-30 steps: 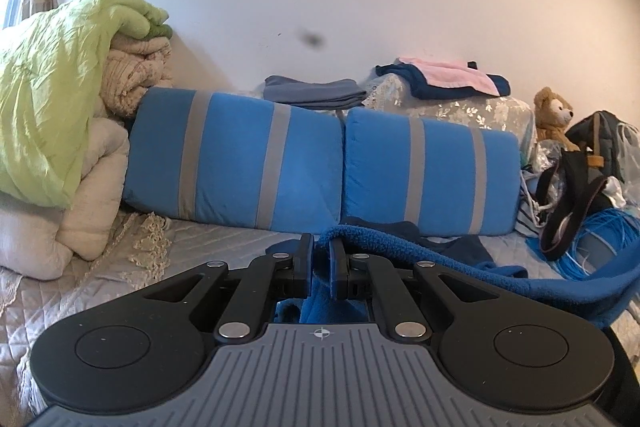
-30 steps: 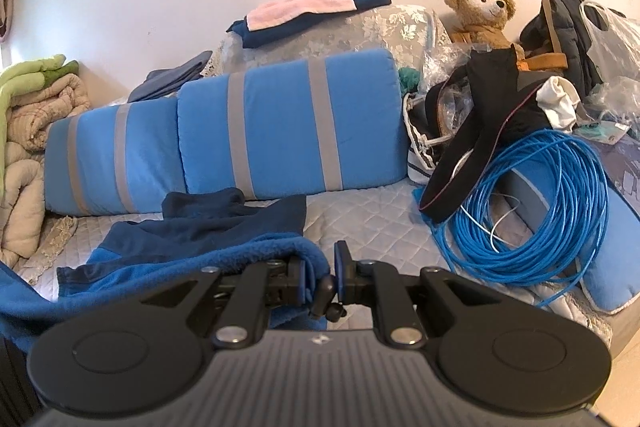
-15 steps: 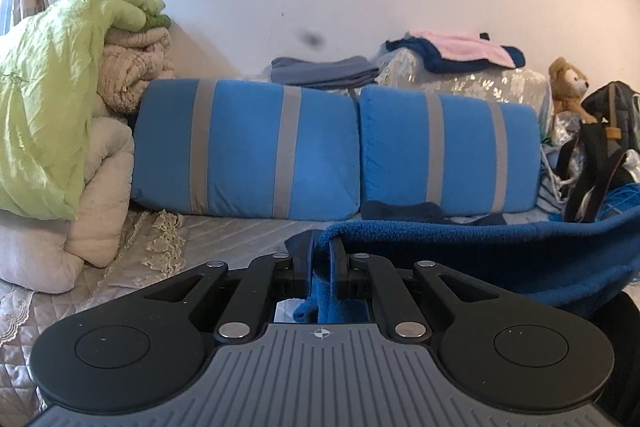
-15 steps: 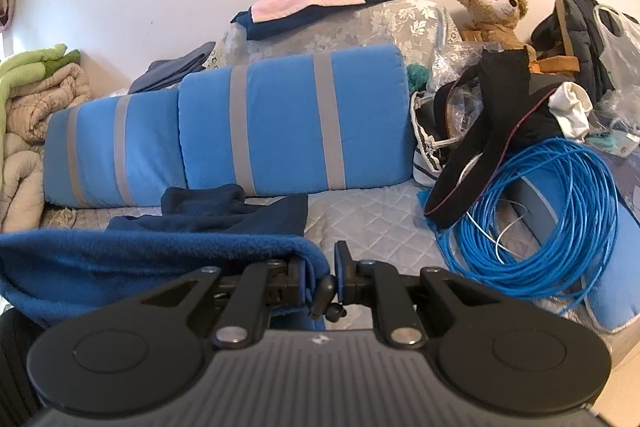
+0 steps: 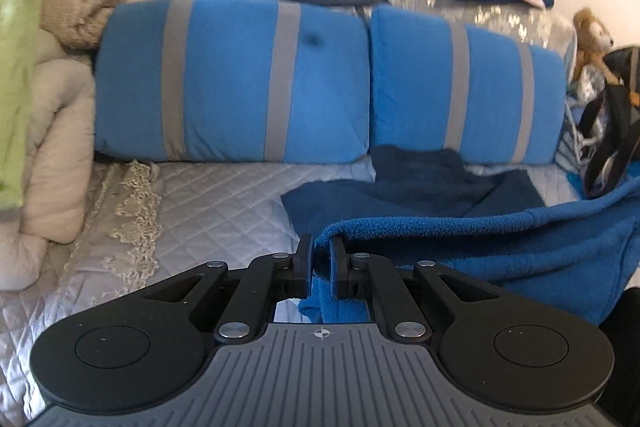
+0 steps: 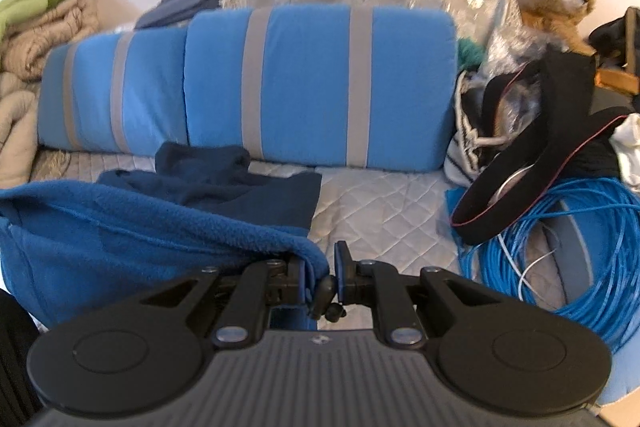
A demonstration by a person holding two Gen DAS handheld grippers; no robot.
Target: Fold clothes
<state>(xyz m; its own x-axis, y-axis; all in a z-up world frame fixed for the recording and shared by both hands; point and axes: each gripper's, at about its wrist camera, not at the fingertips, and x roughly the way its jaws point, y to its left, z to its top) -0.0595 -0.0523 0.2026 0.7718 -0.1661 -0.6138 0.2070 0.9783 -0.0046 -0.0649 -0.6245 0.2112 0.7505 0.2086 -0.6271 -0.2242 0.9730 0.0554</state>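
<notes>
Between the fingers of the left gripper (image 5: pixel 321 255) sits one corner of the blue fleece garment (image 5: pixel 472 247), pinched tight, its edge stretching away rightward from the tips. Beyond the fingers its dark blue part (image 5: pixel 416 187) lies on the quilted bed cover (image 5: pixel 224 195), before two blue striped cushions (image 5: pixel 236 87). The right gripper (image 6: pixel 320 267) clamps the garment's other corner; right of those fingers lies a blue cable coil (image 6: pixel 560 247).

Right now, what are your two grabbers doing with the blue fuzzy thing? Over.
Left gripper and right gripper: jaws shut on the blue fleece. Fleece stretched between them, far part on the bed. Blue cable coil close on the right.
</notes>
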